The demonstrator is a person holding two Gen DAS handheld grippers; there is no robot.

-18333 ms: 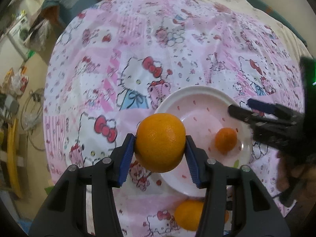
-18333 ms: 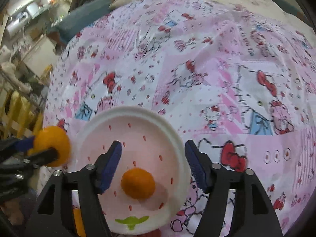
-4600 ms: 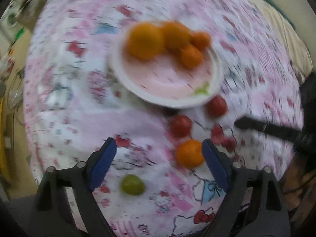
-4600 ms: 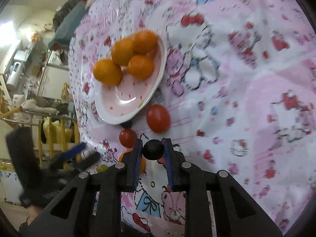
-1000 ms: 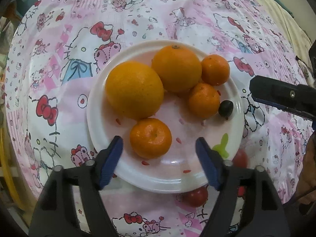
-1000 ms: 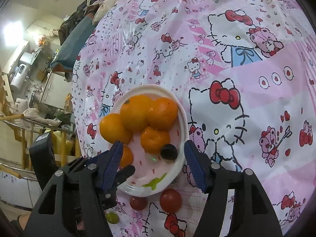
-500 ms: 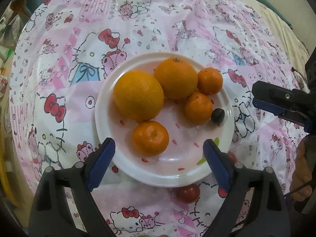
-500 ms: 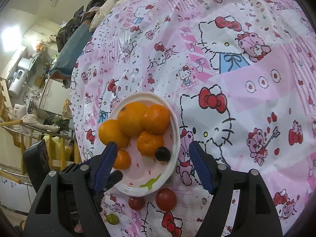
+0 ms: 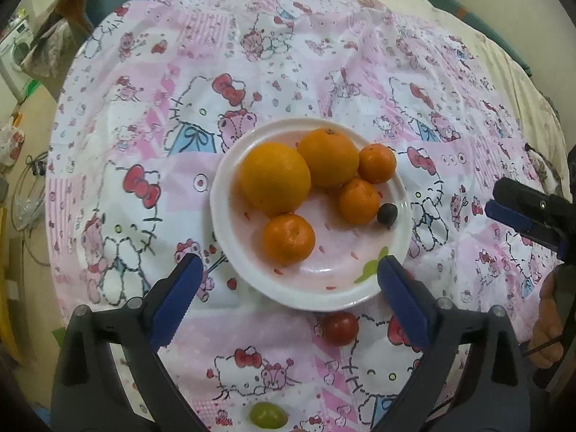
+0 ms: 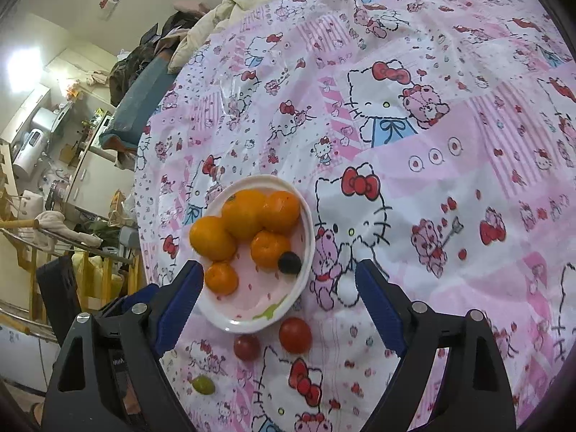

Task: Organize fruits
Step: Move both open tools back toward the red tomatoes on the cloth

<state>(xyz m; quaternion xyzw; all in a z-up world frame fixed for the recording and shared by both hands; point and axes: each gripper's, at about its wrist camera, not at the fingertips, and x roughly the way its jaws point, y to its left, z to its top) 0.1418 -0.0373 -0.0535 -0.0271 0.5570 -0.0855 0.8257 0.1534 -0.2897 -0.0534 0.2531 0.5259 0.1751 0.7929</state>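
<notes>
now plate [image 9: 360, 293] ahead of spread left claw [image 9: 288, 298]

A pink cartoon-cat cloth [image 9: 288, 72] covers the bed. On it sit a round white plate [image 9: 360, 289], two red tomatoes [image 10: 295, 334] and one green grape [image 9: 268, 415].

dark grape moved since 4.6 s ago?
Yes. Then clamped in the right tongs off the plate; now the dark grape lies on the plate, beside a mandarin.

Five oranges [image 9: 275, 184] and one dark grape [image 9: 387, 212] are sitting on one white plate [image 9: 360, 289], ahead of the left gripper [image 9: 288, 302]. Two red tomatoes [image 10: 295, 334] and one green grape [image 10: 203, 384] are lying nearer the right gripper [image 10: 279, 306].
</notes>
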